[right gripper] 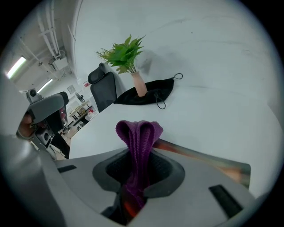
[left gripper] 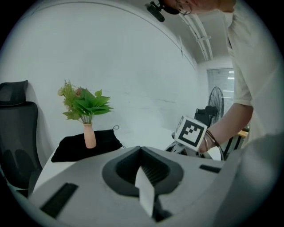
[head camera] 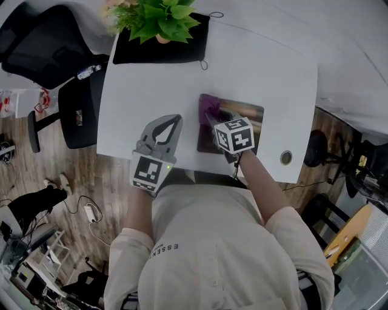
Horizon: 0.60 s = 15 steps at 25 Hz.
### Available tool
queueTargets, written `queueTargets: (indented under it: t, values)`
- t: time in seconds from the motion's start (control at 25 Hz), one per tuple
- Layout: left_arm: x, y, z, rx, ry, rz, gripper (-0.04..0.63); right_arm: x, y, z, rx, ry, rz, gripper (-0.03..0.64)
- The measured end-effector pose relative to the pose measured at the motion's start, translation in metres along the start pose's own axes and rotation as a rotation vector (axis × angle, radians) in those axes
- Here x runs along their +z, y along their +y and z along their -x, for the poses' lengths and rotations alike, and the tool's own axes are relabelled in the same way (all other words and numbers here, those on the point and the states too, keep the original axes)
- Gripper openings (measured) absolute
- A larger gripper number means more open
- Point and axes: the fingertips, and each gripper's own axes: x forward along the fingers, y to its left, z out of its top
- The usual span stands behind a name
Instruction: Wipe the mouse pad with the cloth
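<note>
Right gripper view alone: right tool [right gripper: 138,165] clamping cloth [right gripper: 139,134].

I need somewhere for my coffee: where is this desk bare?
Widest bare patch: the white table between the black fabric with the plant and the mouse pad, out to the far right corner. Also bare: left of the mouse pad, ahead of the left tongs. Crowded: the near right, with right tongs, cloth and mouse pad.
</note>
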Motion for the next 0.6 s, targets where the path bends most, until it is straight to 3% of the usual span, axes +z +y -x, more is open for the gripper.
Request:
queueTargets:
  t: [0.24,0.6]
  values:
    - [0.000,-0.002,-0.001,0.033,-0.001,0.011,0.002,-0.003,-0.006,-0.003,0.055,-0.004,-0.045,0.089]
    - [0.008,-0.019,-0.015,0.033,-0.001,0.006,0.002,-0.009,-0.027,0.010,0.062,-0.027,-0.083,0.091]
